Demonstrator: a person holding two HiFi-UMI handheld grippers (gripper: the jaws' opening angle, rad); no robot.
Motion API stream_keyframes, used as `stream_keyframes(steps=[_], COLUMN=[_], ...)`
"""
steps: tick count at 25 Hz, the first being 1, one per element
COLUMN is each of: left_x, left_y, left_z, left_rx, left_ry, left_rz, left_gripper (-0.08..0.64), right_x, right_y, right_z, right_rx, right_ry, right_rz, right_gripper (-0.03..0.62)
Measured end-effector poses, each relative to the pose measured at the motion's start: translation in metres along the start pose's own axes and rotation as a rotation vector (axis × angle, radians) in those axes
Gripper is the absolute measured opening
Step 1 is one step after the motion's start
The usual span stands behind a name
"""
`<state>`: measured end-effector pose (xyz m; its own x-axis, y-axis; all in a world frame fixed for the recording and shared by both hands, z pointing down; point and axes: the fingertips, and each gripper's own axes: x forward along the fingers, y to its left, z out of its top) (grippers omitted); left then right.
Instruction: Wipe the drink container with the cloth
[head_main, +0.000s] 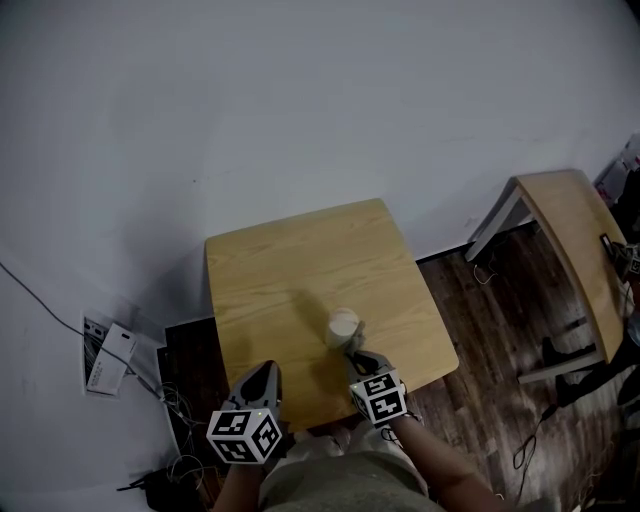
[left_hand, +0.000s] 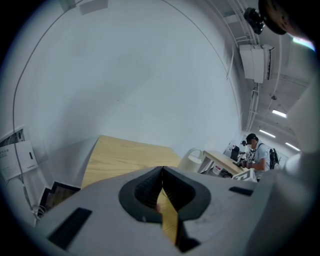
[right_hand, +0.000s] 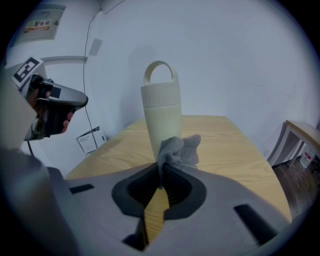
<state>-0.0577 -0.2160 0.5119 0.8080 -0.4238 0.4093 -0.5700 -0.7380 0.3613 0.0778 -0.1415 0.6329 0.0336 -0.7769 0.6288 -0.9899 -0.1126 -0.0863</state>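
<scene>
A pale cream drink container (right_hand: 161, 117) with a loop handle on its lid stands upright on the wooden table (head_main: 290, 275). In the head view the drink container (head_main: 342, 326) stands near the table's front edge. My right gripper (right_hand: 161, 182) is shut on a grey cloth (right_hand: 179, 150), whose bunched end hangs against the container's lower right side. In the head view the right gripper (head_main: 362, 362) is just in front of the container. My left gripper (left_hand: 161, 186) is shut with nothing in it, held over the front edge to the container's left, as the left gripper (head_main: 262, 380) shows in the head view.
A second wooden table (head_main: 578, 250) stands to the right on the dark plank floor (head_main: 490, 330). Cables and a white power strip (head_main: 110, 357) lie on the floor at the left. A white wall rises behind the table. A person (left_hand: 257, 152) stands far off in the left gripper view.
</scene>
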Motion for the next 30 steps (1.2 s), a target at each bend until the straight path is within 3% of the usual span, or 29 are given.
stream_keyframes(steps=[13,19,30], left_x=[-0.018,-0.028,-0.038], left_y=[0.019,0.025,0.017], left_z=[-0.005,-0.007,-0.007], left_rx=[0.007,0.009,-0.010], left_ry=[0.021,0.028,-0.003], left_rz=[-0.045,-0.055,-0.017], left_gripper=[0.002,0.002,0.002], right_x=[0.010,-0.017,-0.073], right_y=[0.005,0.006,0.011], right_z=[-0.031,-0.016,0.026], right_rx=[0.064,0.066,0.076], right_ry=[0.070,0.005,-0.141], right_rz=[-0.114,-0.192,-0.180], right_gripper=[0.014,0.014,0.014])
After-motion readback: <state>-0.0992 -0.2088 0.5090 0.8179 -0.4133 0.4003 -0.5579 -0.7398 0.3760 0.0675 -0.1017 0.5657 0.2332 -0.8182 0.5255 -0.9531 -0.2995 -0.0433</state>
